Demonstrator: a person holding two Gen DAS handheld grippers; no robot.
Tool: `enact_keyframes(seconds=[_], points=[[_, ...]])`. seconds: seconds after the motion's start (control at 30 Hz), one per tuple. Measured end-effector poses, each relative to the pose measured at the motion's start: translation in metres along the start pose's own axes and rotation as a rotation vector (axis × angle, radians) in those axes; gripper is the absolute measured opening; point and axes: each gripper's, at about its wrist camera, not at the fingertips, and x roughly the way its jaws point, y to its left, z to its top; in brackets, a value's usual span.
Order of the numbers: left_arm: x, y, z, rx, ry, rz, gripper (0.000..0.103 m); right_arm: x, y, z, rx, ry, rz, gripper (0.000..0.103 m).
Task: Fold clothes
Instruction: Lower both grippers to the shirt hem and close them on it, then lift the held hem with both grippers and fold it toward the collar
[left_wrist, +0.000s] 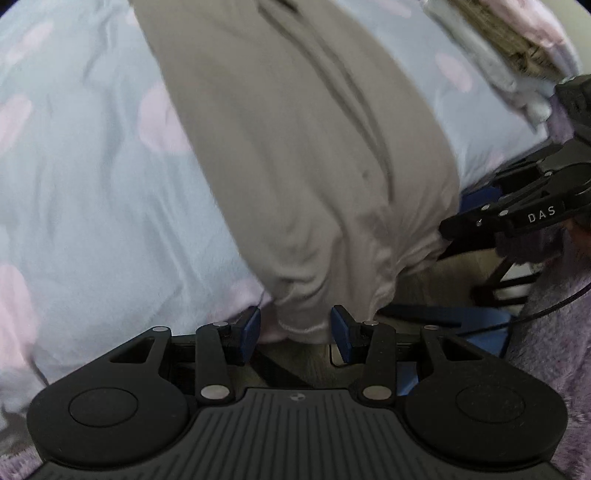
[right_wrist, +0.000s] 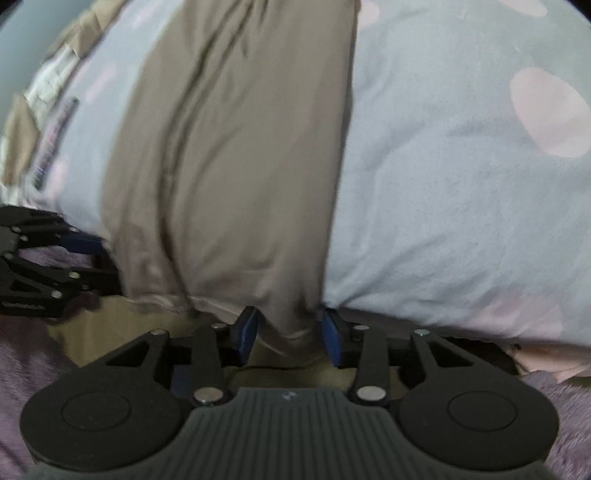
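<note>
The bed cover (left_wrist: 92, 192), pale blue with pink spots, fills most of both views. On it lies the grey garment (left_wrist: 303, 155), stretched long away from you, with its near hem hanging over the bed edge toward your 2 grippers.

Your left gripper (left_wrist: 295, 332) has the left part of the hem between its blue pads, and the jaws stand narrow around the cloth. Your right gripper (right_wrist: 290, 332) does the same at the right part of the hem. The pictures are blurred, so I cannot tell if the pads really press the cloth; it seems they are not fully closed.

To do this well, make sure each gripper bites the full hem, both layers, before you lift. Keep the 2 grippers at the same height and the hem tight between them, so the fold line stays straight.

Both grippers point forward along the garment, almost level, side by side and near each other at the bed edge.
</note>
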Motion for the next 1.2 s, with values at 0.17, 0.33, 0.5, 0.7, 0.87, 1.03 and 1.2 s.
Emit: enact_keyframes(seconds=[0.17,0.33,0.5,0.7,0.87,1.03,1.2], points=[[0.008,0.001,0.002,0.006,0.01,0.008,0.04,0.005,0.004,0.003,-0.023,0.006,-0.021,0.043],[0.013,0.006,0.008,0.0,0.017,-0.03,0.038,0.013,0.009,0.006,-0.045,0.03,0.028,0.045],[0.009,0.006,0.008,0.023,0.012,-0.066,0.013,0.016,0.014,0.007,-0.063,0.042,0.072,0.016],[0.001,0.005,0.007,0.057,0.001,-0.109,0.002,0.005,0.016,0.006,-0.08,0.065,0.101,0.009],[-0.016,-0.004,0.005,0.124,0.003,-0.165,0.001,-0.018,0.022,0.006,-0.13,0.074,0.146,0.008],[-0.047,-0.002,0.015,0.129,-0.036,-0.267,0.001,-0.055,0.016,0.013,-0.141,0.042,0.253,0.008],[-0.078,0.017,0.027,0.07,-0.124,-0.376,0.001,-0.091,-0.006,0.024,-0.06,-0.05,0.405,0.008]])
